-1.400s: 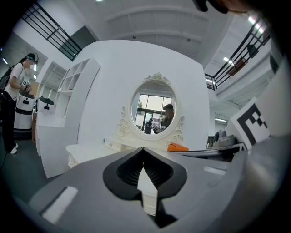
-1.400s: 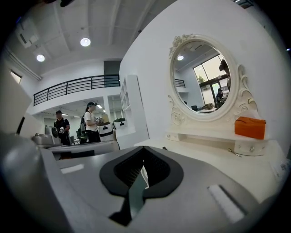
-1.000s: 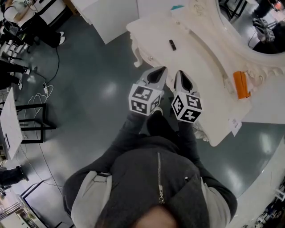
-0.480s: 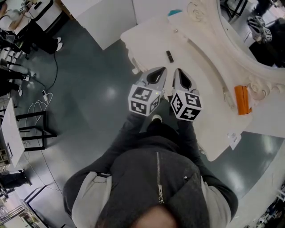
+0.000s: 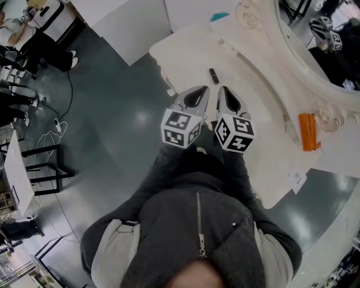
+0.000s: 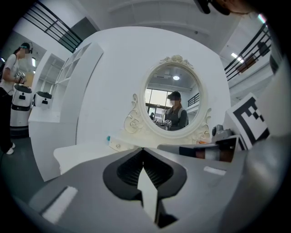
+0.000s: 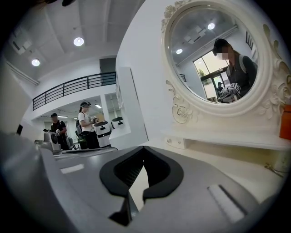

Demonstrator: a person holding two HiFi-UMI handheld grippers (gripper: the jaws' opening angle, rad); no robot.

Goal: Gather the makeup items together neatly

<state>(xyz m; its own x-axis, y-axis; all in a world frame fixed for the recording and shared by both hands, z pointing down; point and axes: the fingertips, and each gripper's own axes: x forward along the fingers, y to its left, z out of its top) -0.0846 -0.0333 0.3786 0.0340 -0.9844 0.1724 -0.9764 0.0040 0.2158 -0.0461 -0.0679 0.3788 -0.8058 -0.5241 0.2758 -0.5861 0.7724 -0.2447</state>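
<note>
**Gathering not yet begun: makeup lies scattered, both tongs empty**

Judging from how things lie, we have brought nothing together so far. A small dark makeup tube (image 5: 214,75) lies alone on the white dressing table (image 5: 185,50), just ahead of our tips. An orange item (image 5: 307,132) sits well apart from it toward the table's right end, below the mirror frame (image 5: 281,34), with a thin pale thing (image 5: 288,125) just beside it. Something teal (image 5: 220,16) shows at the far edge; we cannot tell what it is. The whole gathering is left to do.

Our left gripper (image 5: 203,89) and right gripper (image 5: 224,90) hover side by side over the table's near edge. Each has its jaws pressed together on nothing, as both gripper views show.

We can read no writing. A white tag (image 5: 296,179) at the table's near right edge carries print too small to make out. The cubes on the grippers bear only black-and-white square markers, and no brand shows on any item.
</note>
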